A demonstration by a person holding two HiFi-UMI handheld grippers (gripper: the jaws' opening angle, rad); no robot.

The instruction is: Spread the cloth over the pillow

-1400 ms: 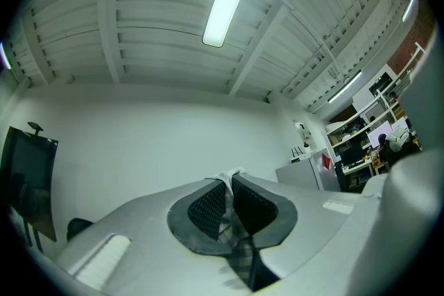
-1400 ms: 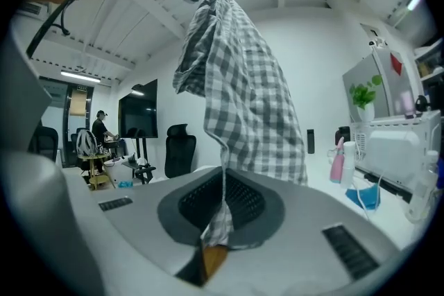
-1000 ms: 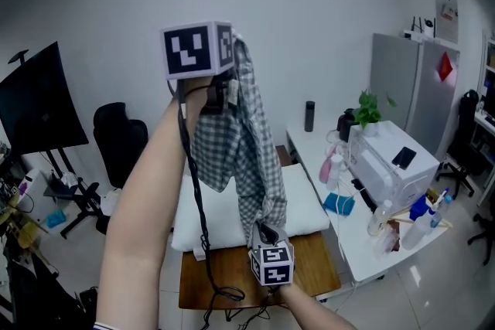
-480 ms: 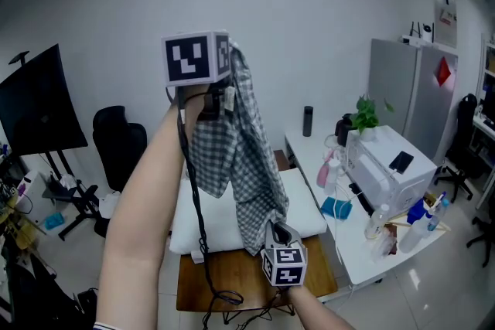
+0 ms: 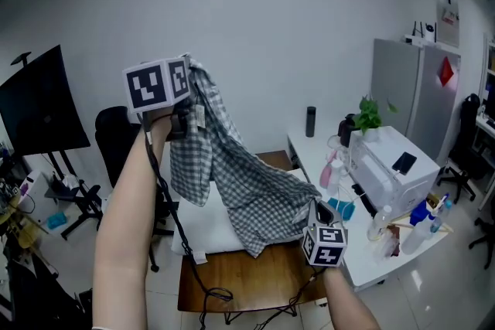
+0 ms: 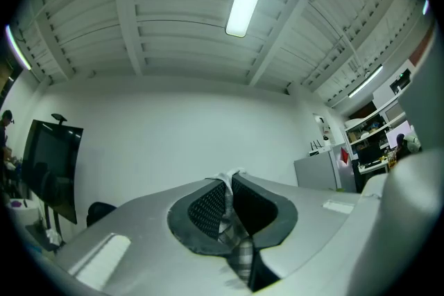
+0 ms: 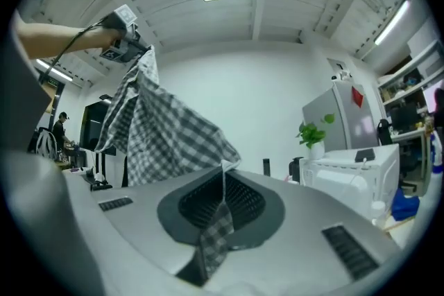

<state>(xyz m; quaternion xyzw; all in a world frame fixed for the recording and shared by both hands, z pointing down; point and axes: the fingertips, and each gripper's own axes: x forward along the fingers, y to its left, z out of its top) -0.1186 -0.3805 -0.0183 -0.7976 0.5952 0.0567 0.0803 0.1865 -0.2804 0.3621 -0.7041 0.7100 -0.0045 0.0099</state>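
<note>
Two tools share one grey-and-white checked cloth (image 5: 247, 189), each pinching a separate part of its edge. The left tool (image 6: 229, 182) is raised high at arm's length. Its jaws are closed almost completely, with a thin fold of the cloth clamped between the pads and a white hem poking out past the tips. The right tool (image 7: 223, 173) is held low, near the front right of the pillow (image 5: 209, 232). Its jaws are pressed tight on another bit of the checked edge, and a strip of fabric trails back between them.

Between the two grips the cloth slopes down from upper left to lower right. A loose flap hangs below the left tool, and the main sheet drapes in the air above the pillow. I cannot tell whether its lowest hem touches the pillow.

The white pillow lies on a small wooden desk (image 5: 247, 282), covering the far part of the top and leaving the near strip of wood bare. To the right stands a white desk (image 5: 352, 259) carrying a potted plant (image 5: 368, 110), a dark bottle (image 5: 310, 120) and a white machine (image 5: 390, 166). At the left are a black monitor (image 5: 35, 104) and a black office chair (image 5: 116, 135).
</note>
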